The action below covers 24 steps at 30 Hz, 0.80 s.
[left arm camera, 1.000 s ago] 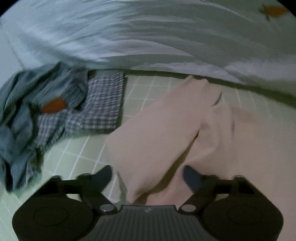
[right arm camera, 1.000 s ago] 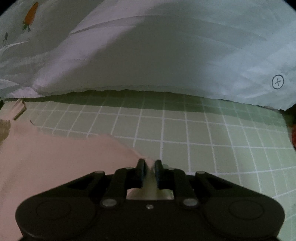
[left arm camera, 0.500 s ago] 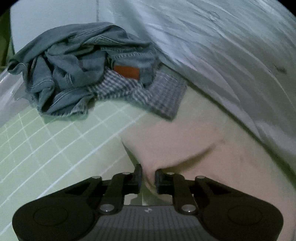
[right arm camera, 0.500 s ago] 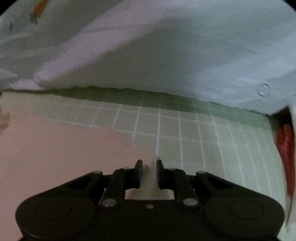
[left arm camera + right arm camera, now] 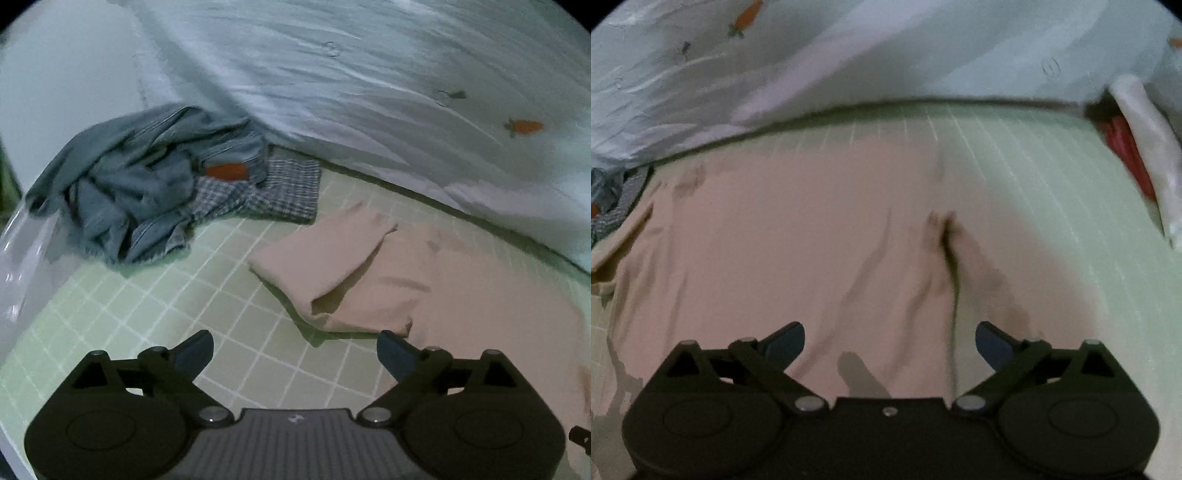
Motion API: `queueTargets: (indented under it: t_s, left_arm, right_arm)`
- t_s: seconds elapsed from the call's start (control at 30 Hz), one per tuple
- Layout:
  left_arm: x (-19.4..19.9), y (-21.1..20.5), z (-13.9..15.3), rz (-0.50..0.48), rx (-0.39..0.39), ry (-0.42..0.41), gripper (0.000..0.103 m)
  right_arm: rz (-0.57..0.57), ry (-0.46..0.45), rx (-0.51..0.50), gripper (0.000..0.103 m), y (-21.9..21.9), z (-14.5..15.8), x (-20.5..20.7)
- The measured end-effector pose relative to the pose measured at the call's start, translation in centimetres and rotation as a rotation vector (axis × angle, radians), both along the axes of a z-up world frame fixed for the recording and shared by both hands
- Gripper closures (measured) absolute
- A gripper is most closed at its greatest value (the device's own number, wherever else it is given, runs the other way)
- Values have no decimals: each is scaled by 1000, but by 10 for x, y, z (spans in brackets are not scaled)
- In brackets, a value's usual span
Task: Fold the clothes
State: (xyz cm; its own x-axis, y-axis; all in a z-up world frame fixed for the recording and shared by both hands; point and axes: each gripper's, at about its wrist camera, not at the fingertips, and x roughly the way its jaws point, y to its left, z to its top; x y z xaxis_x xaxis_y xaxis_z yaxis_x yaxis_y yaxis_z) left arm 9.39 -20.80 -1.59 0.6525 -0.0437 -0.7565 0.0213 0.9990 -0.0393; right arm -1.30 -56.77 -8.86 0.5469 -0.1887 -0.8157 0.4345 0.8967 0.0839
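Note:
A pale pink garment lies on the green checked mat, with one flap folded over at its left end. My left gripper hovers over the mat just in front of that folded edge; its jaws are opening wide and nothing is between them. In the right wrist view the same pink garment spreads flat with a few creases. My right gripper hangs above it, jaws opening wide, with no cloth caught between the fingers.
Crumpled blue jeans sit on a checked shirt at the mat's far left. A pale blue sheet with carrot prints borders the back. A red item beside a white strip lies at the right edge.
Both grippers were pinched on edges of the pink garment; now both have let go and stand wide. The left pulled back from the folded flap; the right swung over the garment's middle.

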Motion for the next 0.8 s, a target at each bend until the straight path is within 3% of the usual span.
queueTargets:
  t_s: [0.1, 0.17, 0.27, 0.4, 0.53, 0.63, 0.67, 0.7, 0.73, 0.8]
  left_arm:
    - [10, 12, -1, -86, -33, 6, 8]
    - [18, 16, -2, -151, -15, -14, 9]
    - [36, 18, -8, -259, 22, -37, 11]
    - [63, 14, -23, -389, 46, -33, 26]
    - [94, 5, -43, -469, 31, 9, 34]
    - [108, 1, -58, -477, 36, 33, 50]
    - [111, 1, -62, -475, 37, 35, 65]
    - [113, 3, -65, -461, 23, 38, 89]
    - [115, 7, -67, -439, -2, 42, 99]
    - [116, 17, -69, -390, -49, 38, 100]
  right_arm:
    - [-87, 36, 22, 3, 15, -7, -5]
    - [-114, 43, 37, 3, 26, -13, -5]
    - [-138, 59, -22, 2, 44, -21, 0]
    - [-197, 46, -74, 0, 58, -27, 6]
    - [-238, 52, -74, 0, 60, -27, 12]
    - [-260, 64, -68, 0, 60, -26, 16]
    - [-262, 69, -64, 0, 58, -26, 17]
    - [-262, 75, -60, 0, 57, -25, 18]
    - [-261, 80, -57, 0, 57, -24, 18]
    - [-261, 88, -53, 0, 56, -24, 18]
